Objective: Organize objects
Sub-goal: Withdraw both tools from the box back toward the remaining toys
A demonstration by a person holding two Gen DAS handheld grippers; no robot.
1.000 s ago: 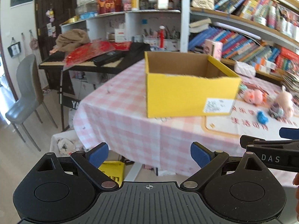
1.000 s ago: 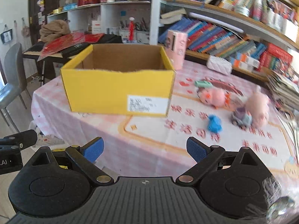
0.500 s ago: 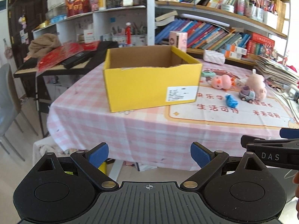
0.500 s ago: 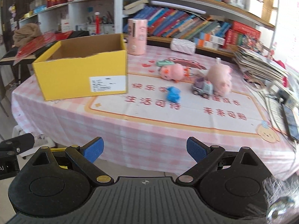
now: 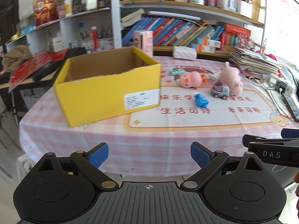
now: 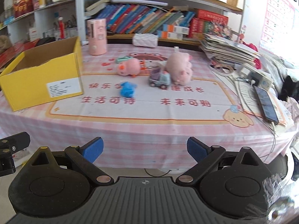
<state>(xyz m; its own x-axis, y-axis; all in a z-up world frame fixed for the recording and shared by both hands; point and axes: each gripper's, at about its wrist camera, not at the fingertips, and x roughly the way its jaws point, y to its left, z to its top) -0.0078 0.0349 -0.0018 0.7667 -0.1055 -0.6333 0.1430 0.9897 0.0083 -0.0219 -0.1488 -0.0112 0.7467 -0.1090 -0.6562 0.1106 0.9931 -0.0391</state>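
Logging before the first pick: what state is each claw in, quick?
Left claw: open, holding nothing.
Right claw: open, holding nothing.

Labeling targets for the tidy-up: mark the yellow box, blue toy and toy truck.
yellow box [image 5: 104, 100], left wrist view, front wall.
blue toy [image 6: 127, 91], right wrist view, middle of its body.
toy truck [image 6: 160, 79], right wrist view, its side.
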